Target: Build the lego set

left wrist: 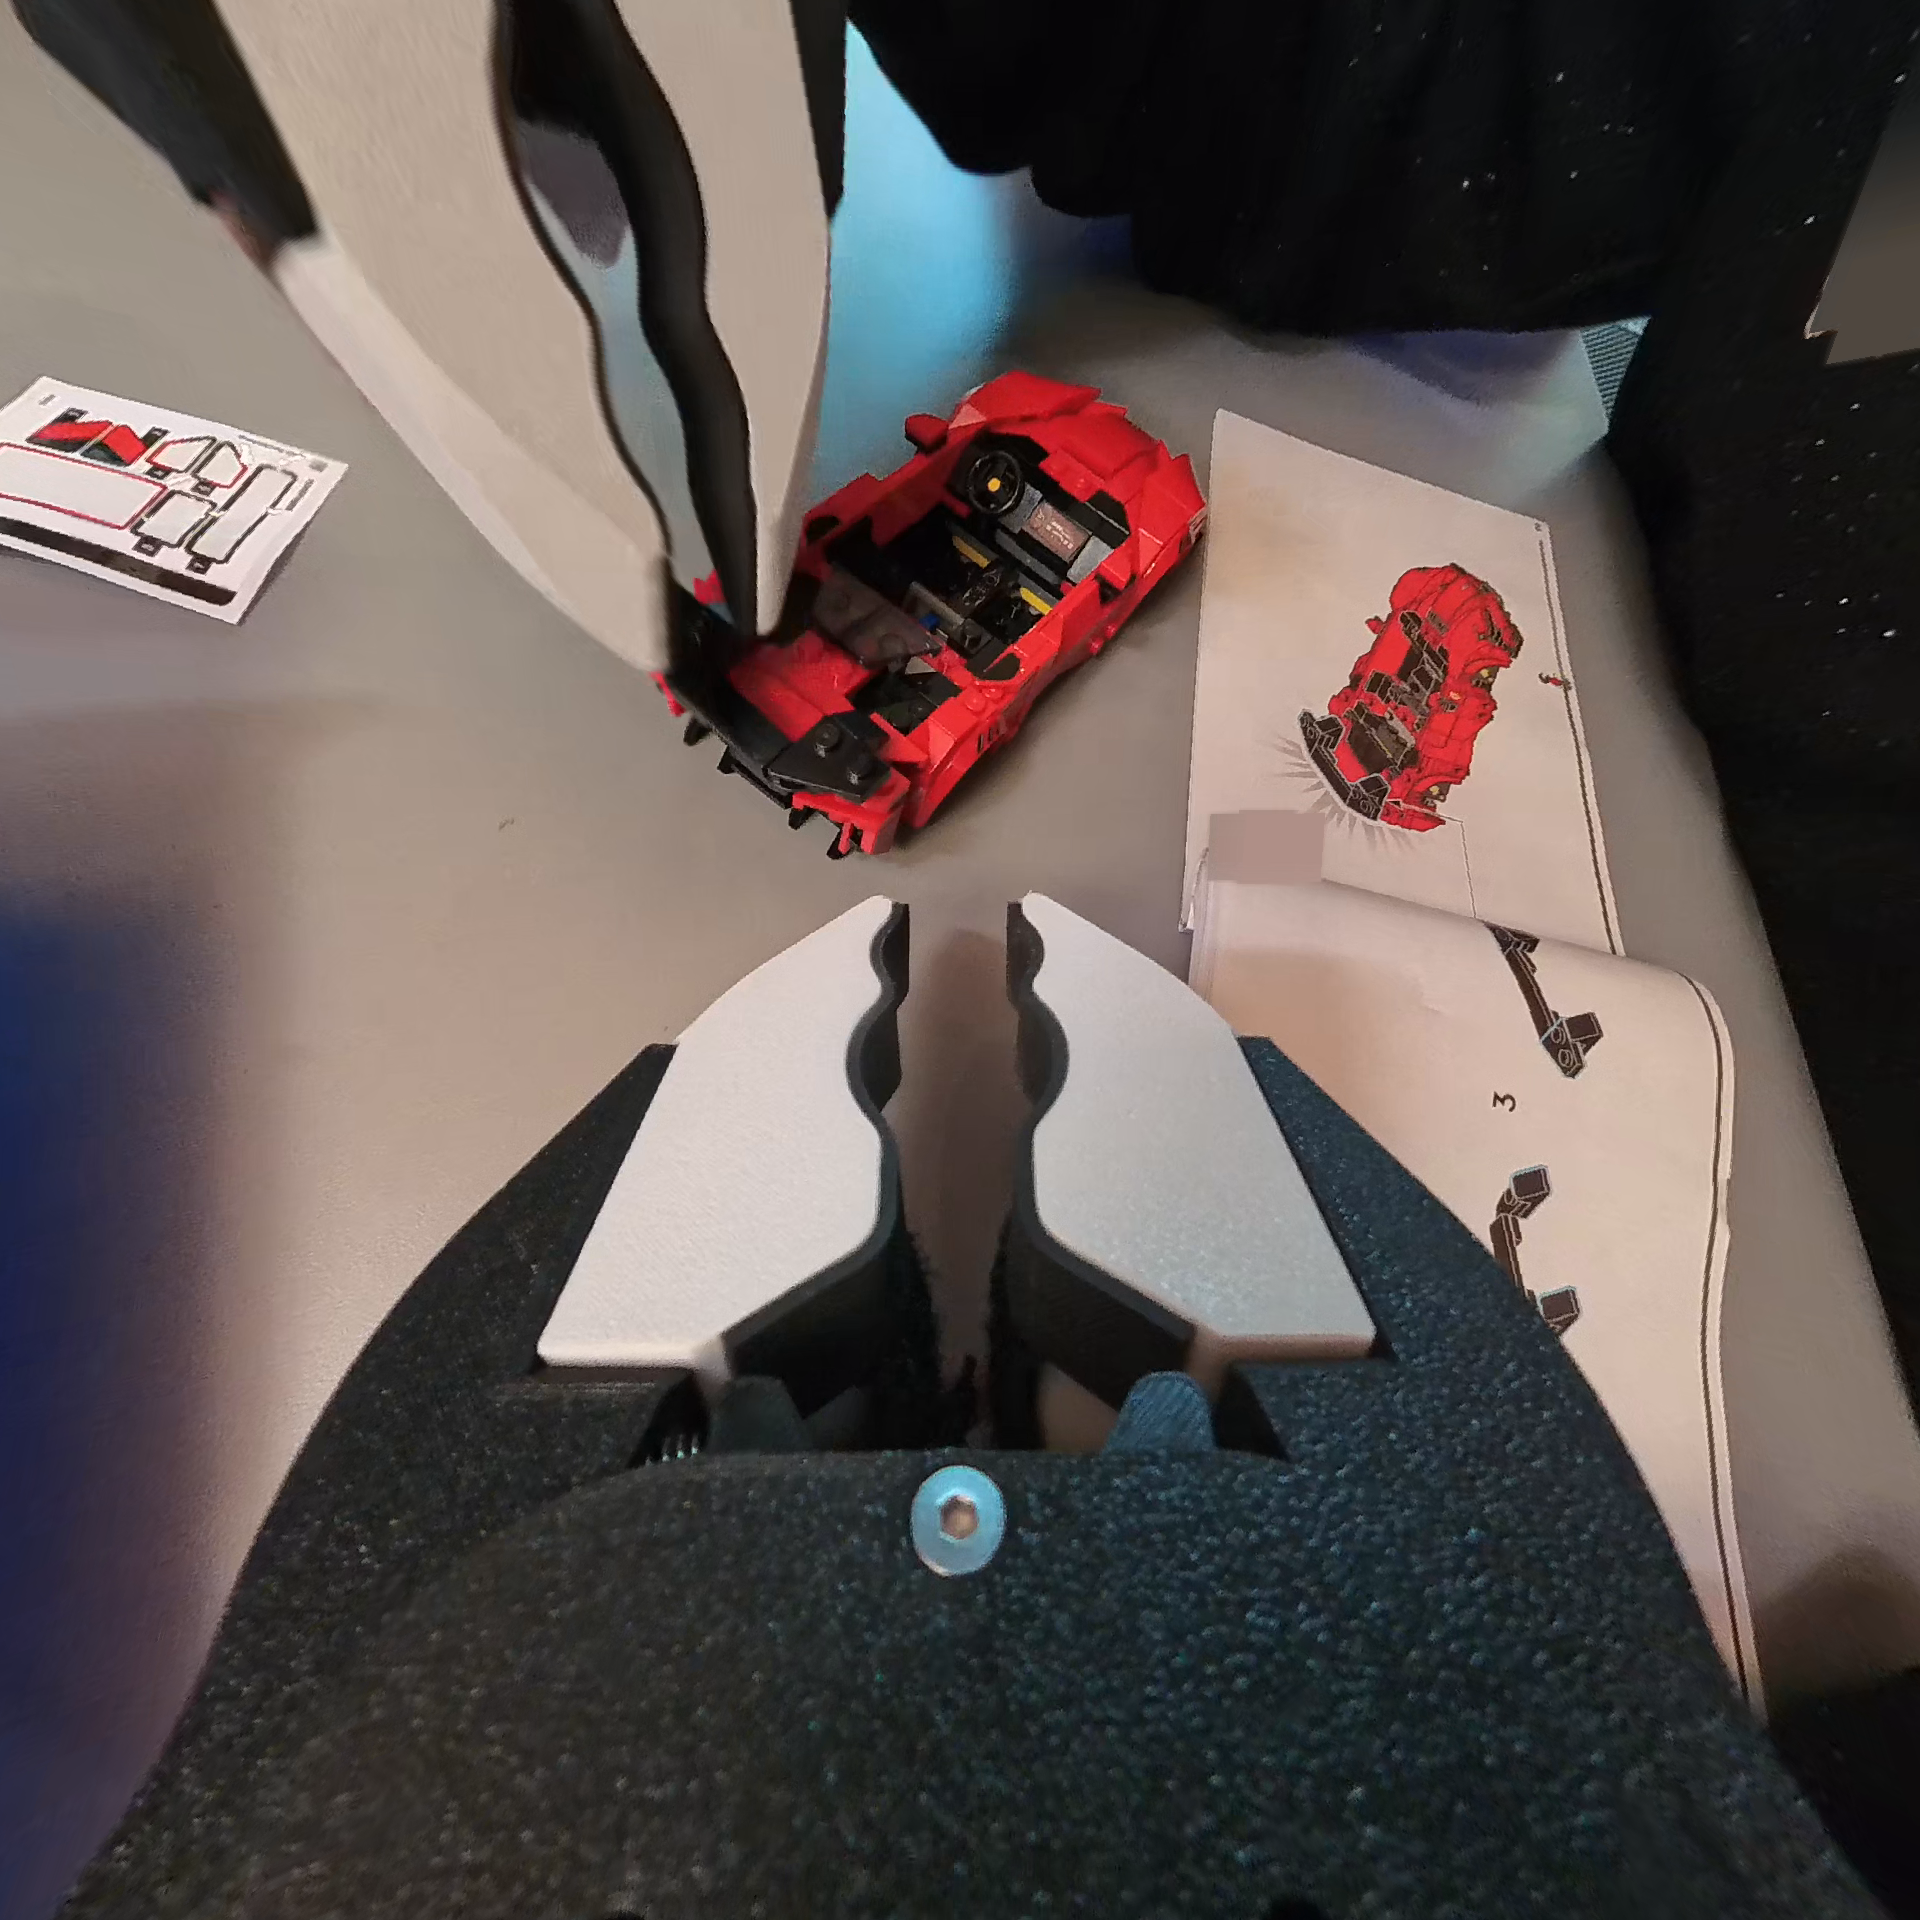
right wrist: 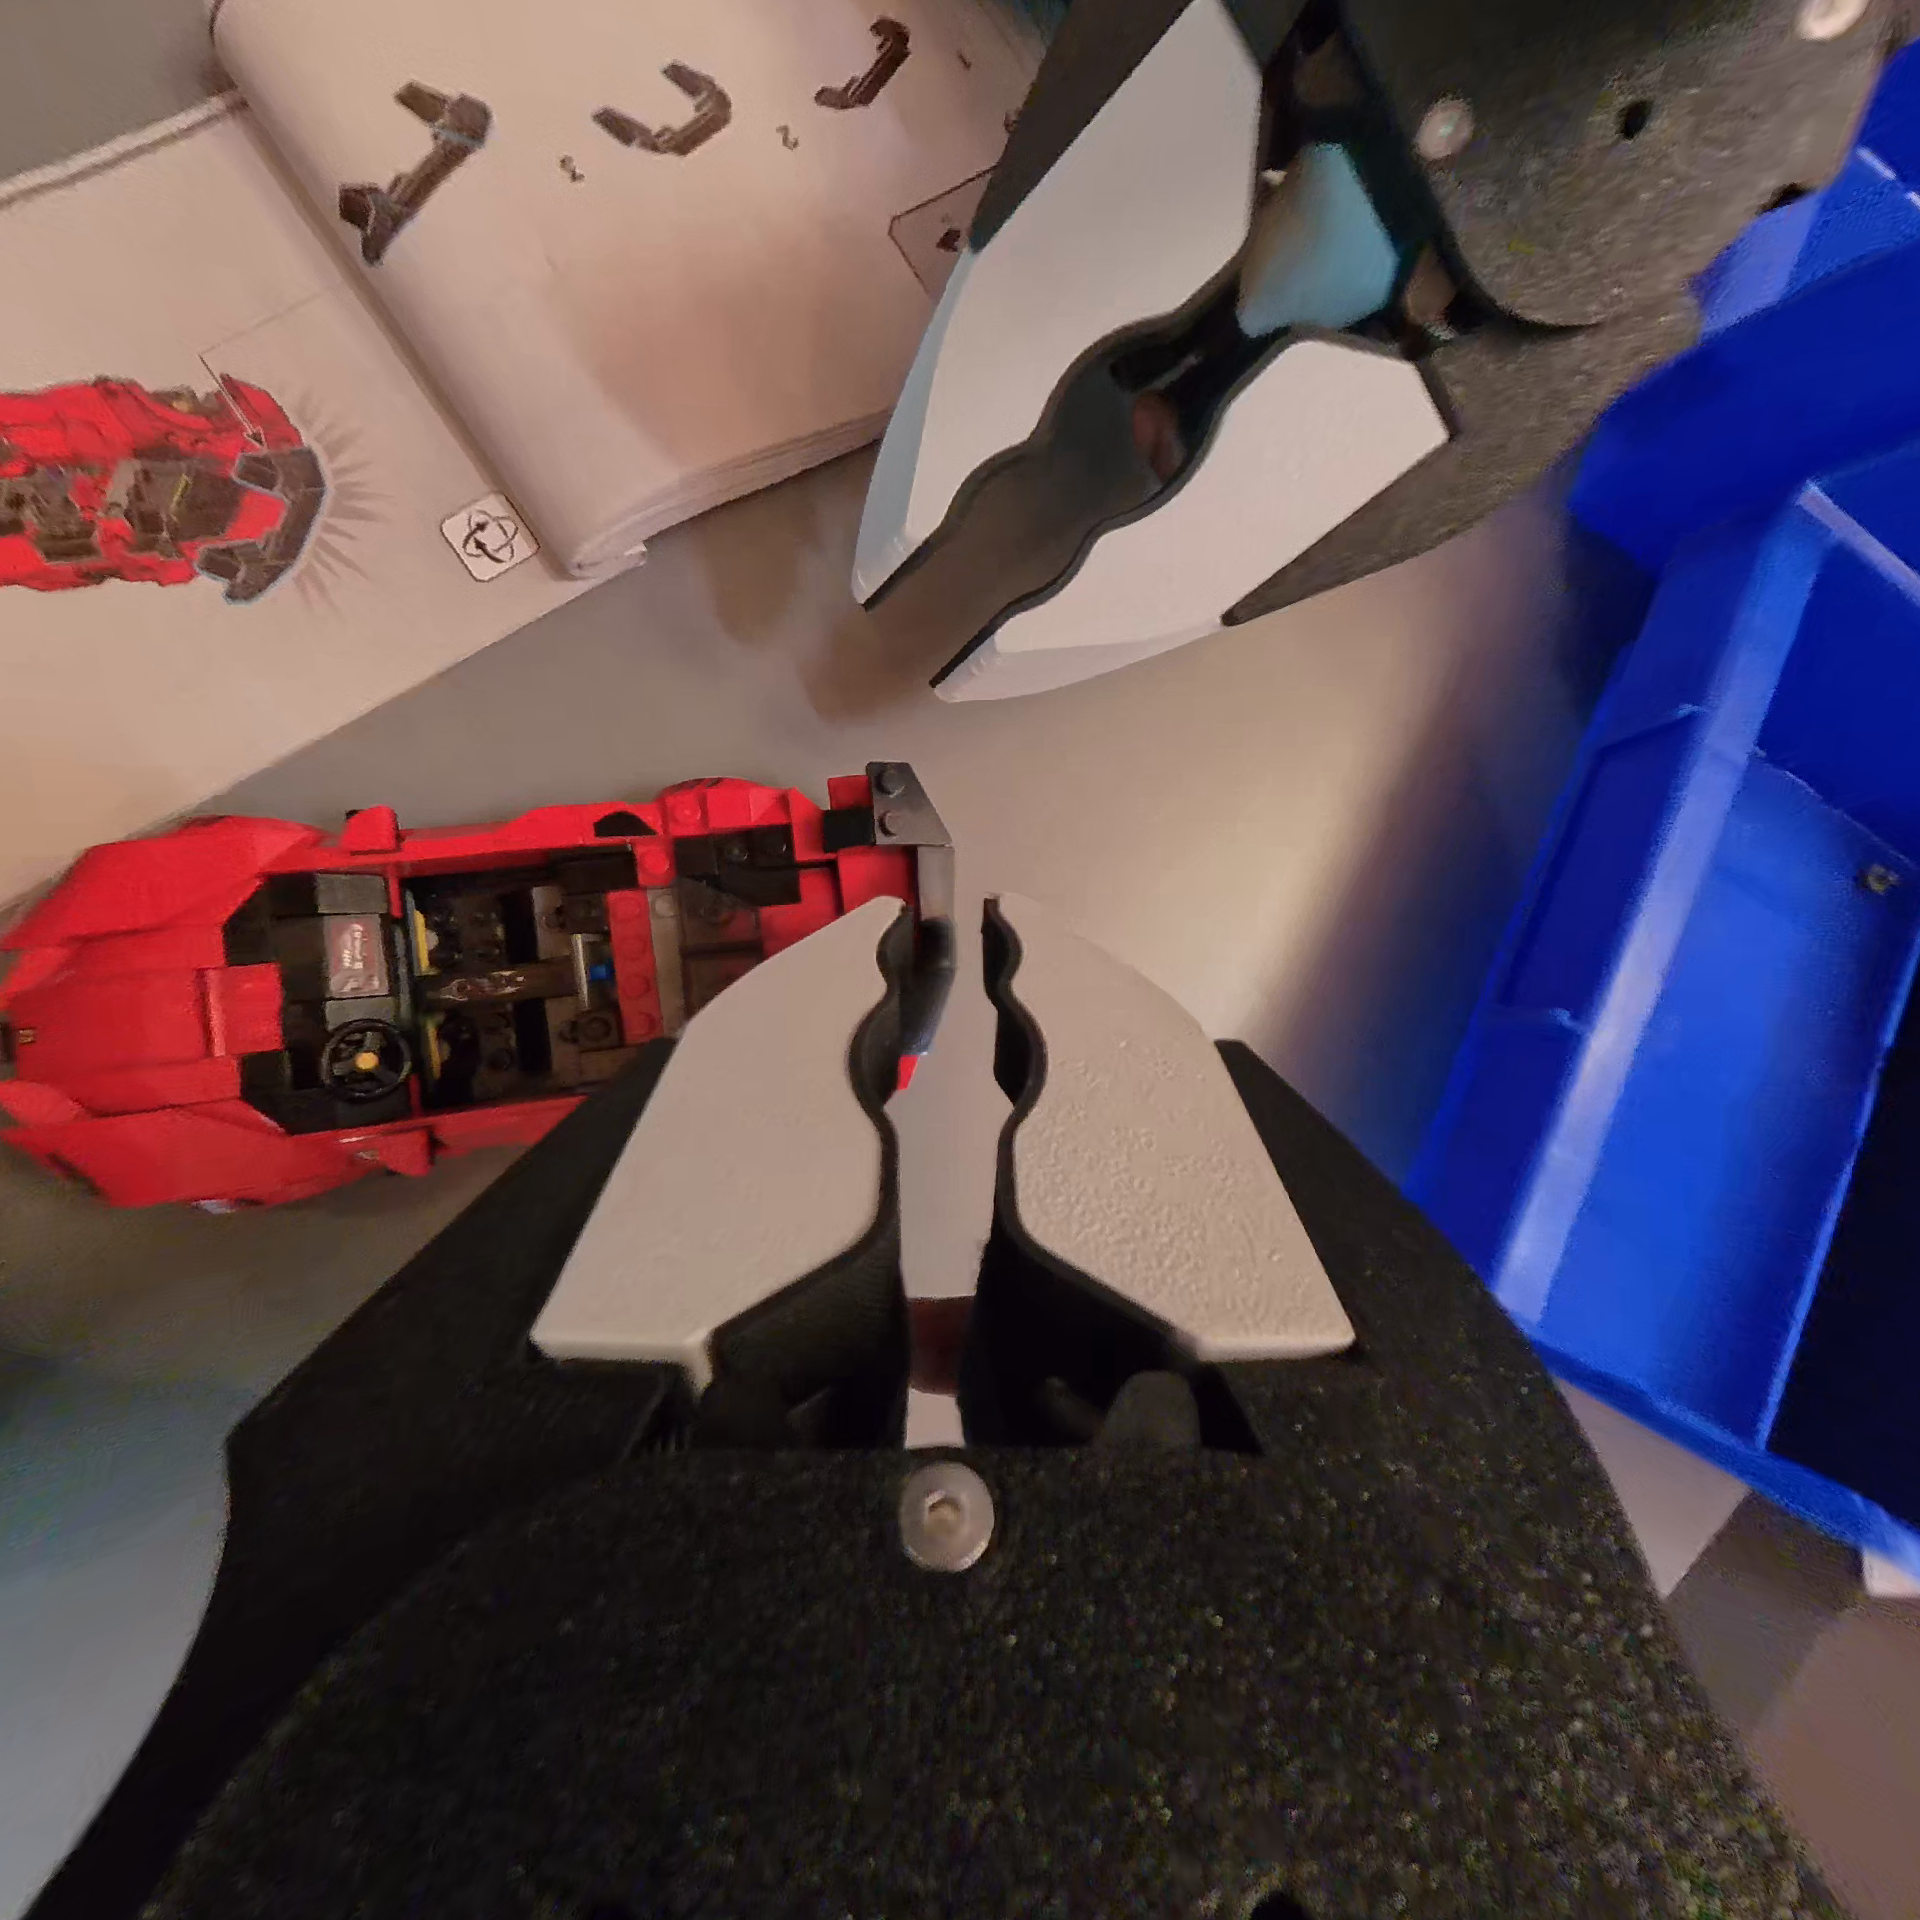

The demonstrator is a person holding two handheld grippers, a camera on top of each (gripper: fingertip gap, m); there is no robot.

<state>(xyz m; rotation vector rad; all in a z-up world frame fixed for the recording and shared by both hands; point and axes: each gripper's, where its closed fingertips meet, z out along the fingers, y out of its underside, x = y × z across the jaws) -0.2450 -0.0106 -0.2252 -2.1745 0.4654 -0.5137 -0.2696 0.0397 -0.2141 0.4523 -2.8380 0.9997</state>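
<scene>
The red lego car [left wrist: 997,613] lies roofless on the grey table, its black interior showing; it also shows in the right wrist view [right wrist: 312,997]. A black bracket piece [left wrist: 790,748] sits at the car's rear end and also shows in the right wrist view [right wrist: 914,831]. My right gripper [right wrist: 945,914] comes down on that end, shut on the bracket's thin bar; it enters the left wrist view [left wrist: 717,623] from the top. My left gripper [left wrist: 956,914] hovers just short of the car's rear, jaws a little apart and empty; it also shows in the right wrist view [right wrist: 904,644].
An open instruction booklet [left wrist: 1382,675] lies right of the car and also shows in the right wrist view [right wrist: 623,312]. A sticker sheet [left wrist: 156,499] lies at far left. Blue bins [right wrist: 1714,935] stand beside the right gripper. A person's dark clothing [left wrist: 1351,156] is at the table's far edge.
</scene>
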